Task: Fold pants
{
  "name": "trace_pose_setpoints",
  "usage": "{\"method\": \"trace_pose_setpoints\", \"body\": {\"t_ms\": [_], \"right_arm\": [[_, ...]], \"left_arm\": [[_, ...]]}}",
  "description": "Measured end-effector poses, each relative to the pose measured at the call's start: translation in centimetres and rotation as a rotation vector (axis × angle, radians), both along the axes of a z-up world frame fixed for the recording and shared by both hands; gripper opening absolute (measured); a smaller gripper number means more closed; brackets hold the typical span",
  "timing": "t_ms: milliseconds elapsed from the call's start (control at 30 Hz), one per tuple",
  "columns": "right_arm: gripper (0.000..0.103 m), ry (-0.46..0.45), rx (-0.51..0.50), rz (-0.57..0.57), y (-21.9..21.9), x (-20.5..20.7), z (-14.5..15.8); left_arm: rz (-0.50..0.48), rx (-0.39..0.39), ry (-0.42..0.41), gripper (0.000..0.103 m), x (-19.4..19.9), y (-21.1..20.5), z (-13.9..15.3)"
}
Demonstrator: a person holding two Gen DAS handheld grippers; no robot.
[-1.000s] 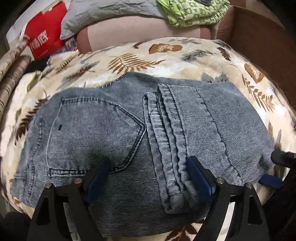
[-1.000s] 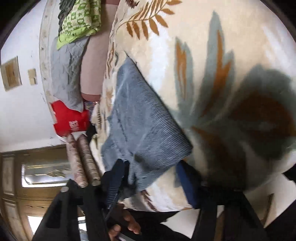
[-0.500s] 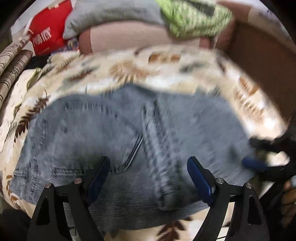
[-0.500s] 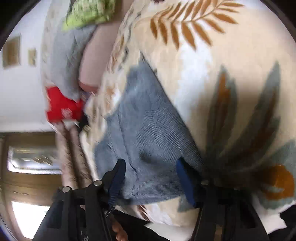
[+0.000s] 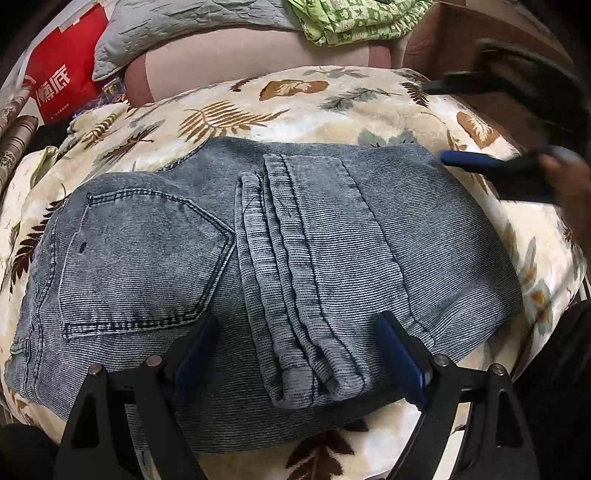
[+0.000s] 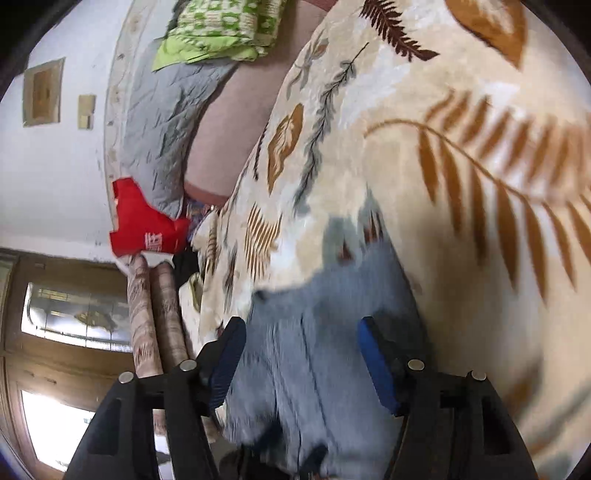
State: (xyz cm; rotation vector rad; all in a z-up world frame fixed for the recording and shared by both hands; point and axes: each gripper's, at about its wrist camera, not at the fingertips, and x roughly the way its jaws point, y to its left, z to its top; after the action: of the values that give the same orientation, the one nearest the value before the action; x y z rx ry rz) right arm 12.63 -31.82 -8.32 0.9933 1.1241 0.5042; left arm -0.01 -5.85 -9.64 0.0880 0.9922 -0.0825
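The blue-grey jeans (image 5: 280,258) lie folded on a leaf-print blanket (image 5: 236,110), back pocket at the left, leg hems stacked in the middle. My left gripper (image 5: 299,354) is open and empty, its blue pads above the near edge of the jeans. My right gripper (image 6: 299,362) is open, hovering over the jeans (image 6: 314,350) near their far right corner. It also shows in the left wrist view (image 5: 480,122), blurred, at the far right corner of the jeans.
A red bag (image 5: 62,81), a grey quilt (image 5: 184,26) and a green patterned cloth (image 5: 351,18) lie behind the blanket. A pink cushion (image 5: 240,59) sits under them. Rolled patterned tubes (image 6: 155,325) stand at the left.
My right gripper has moved from the near right edge of the jeans up to their far right corner. My left gripper stays open over the near edge.
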Motion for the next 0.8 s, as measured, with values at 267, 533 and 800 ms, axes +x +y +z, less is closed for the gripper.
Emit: {"method": "trace_pose_setpoints", "body": {"t_ms": [267, 533, 800], "right_arm": [[0.067, 0.010, 0.002, 0.021, -0.8, -0.1, -1.2], [0.078, 0.070, 0.024, 0.109, -0.2, -8.4, -3.8], [0.079, -0.046, 0.026, 0.132, 0.5, -10.3, -0.6]], "left_arm": [[0.000, -0.014, -0.013, 0.088, -0.1, 0.1, 0.0], [0.013, -0.050, 0.004, 0.088, -0.1, 0.5, 0.6], [0.114, -0.141, -0.080, 0.088, -2.1, 5.0, 3.8]]}}
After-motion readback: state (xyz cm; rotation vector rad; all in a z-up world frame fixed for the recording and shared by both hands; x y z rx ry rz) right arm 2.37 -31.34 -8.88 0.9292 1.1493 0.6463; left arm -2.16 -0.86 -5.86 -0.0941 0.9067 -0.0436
